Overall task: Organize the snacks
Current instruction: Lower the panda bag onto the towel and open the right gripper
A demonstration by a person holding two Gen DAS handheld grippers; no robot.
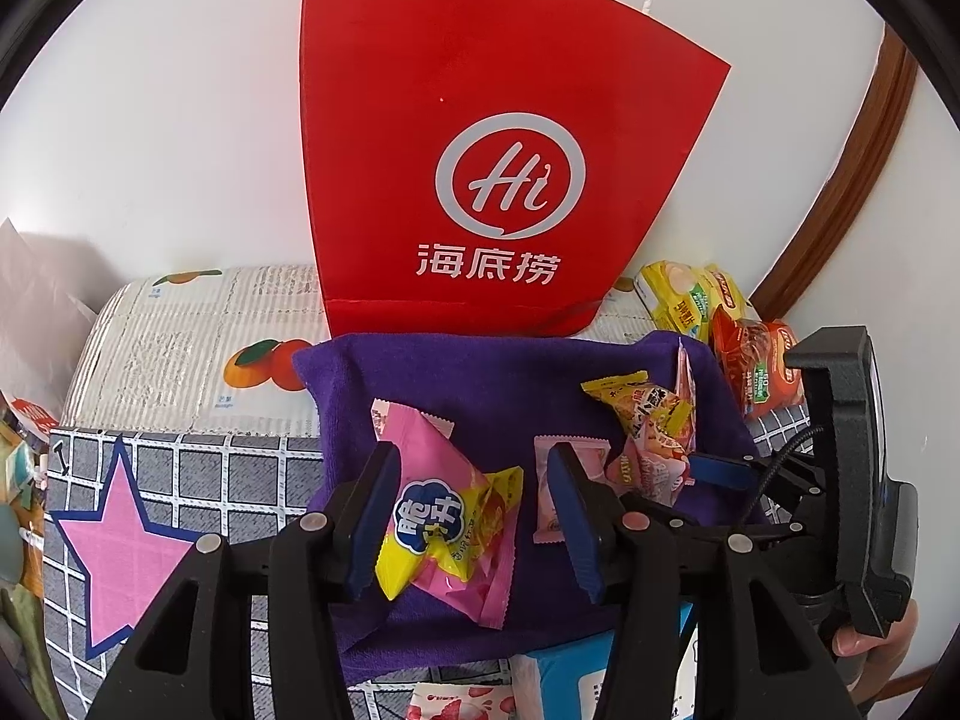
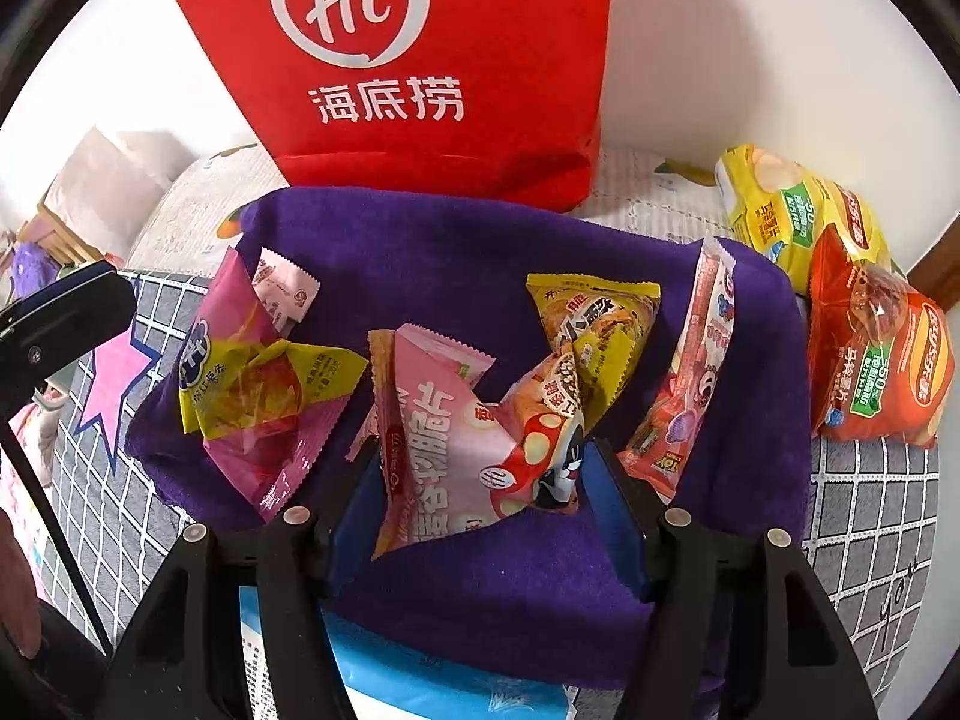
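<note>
The left gripper (image 1: 474, 516) has its jaws apart around a pink-and-yellow snack packet (image 1: 456, 531). The right gripper (image 2: 486, 516) jaws bracket a pink mushroom-print packet (image 2: 474, 456); contact unclear. Both packets lie on the purple towel (image 2: 480, 252), likely for sorting.

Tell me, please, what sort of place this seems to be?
Probably a home: a checked tablecloth against a white wall, with a red paper bag and snack packets spread on a purple towel.

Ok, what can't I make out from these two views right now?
- Red bag: its top is cut off in the right wrist view.
- Blue box: mostly hidden behind the left tool.
- Pink packet: its lower end hidden behind the right tool.
</note>
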